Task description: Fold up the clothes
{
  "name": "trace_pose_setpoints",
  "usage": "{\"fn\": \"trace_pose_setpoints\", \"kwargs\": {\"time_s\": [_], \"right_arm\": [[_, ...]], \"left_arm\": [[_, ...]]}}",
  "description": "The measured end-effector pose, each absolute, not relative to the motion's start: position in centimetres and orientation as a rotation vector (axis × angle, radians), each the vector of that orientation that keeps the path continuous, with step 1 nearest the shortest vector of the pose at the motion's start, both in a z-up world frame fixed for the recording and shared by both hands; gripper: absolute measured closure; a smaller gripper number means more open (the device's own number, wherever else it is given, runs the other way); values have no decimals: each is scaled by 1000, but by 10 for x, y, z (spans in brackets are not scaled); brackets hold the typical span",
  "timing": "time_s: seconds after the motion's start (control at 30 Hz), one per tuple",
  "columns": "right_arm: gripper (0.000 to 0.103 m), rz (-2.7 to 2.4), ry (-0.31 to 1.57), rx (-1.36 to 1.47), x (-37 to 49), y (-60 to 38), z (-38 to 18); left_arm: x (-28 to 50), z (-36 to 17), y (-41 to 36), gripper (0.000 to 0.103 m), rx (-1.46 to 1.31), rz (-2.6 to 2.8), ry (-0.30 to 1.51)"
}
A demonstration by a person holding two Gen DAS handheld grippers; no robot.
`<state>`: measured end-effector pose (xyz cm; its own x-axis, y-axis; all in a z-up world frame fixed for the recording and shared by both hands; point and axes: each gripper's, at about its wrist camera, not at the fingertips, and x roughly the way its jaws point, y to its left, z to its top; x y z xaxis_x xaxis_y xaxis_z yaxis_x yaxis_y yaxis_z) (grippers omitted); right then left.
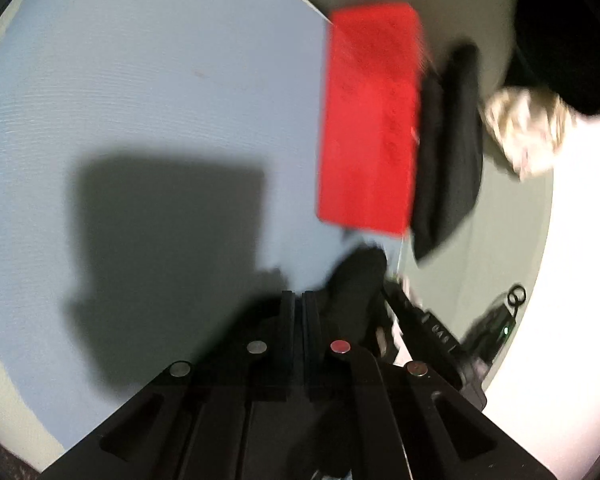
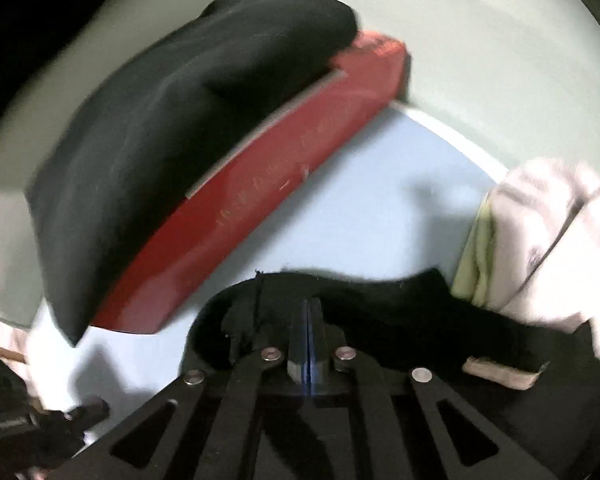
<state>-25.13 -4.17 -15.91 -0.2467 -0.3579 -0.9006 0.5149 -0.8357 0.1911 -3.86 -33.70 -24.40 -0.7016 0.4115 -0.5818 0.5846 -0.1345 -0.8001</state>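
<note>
Both grippers are closed; the right gripper (image 2: 309, 312) pinches the black garment (image 2: 380, 304) over the blue mat (image 2: 360, 200), seemingly to lift an edge; the left gripper (image 1: 298, 312) looks closed beside black cloth (image 1: 356, 284), grip unclear.

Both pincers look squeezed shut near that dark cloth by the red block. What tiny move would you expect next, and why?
Probably a short lift-and-carry of the black garment across the blue mat. The right gripper is shut with that cloth bunched around its tips, and the left gripper is shut beside dark fabric too. Another black piece already drapes the red block.
</note>
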Motion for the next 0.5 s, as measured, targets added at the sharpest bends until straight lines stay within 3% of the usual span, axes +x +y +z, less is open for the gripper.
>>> {"fn": "trace_pose_setpoints", "kwargs": {"time_s": [0.03,0.1,0.2,0.27,0.3,0.33,0.37,0.5], "right_arm": [[67,-2040,152,1494,-246,-36,-160],[39,-1957,189,1513,-228,-29,-163],[43,-1929,358,1508,-200,-29,-172],[52,-1943,437,1505,-187,-32,-181],[65,-1948,434,1500,-183,-33,-183],[93,-1966,444,1468,-173,-34,-180],[102,-1958,473,1441,-166,-37,-177],[103,-2114,586,1307,-162,-38,-152]], "left_arm": [[-42,-240,-333,99,1188,-1971,1945],[-49,-240,-322,97,1270,-1946,1897],[-57,-246,-303,95,1352,-1914,1904],[-59,-251,-293,93,1386,-1887,1885],[-61,-253,-289,91,1401,-1879,1861],[-63,-256,-287,91,1414,-1873,1837],[-64,-260,-291,91,1421,-1872,1809],[-63,-272,-299,91,1364,-1817,1871]]}}
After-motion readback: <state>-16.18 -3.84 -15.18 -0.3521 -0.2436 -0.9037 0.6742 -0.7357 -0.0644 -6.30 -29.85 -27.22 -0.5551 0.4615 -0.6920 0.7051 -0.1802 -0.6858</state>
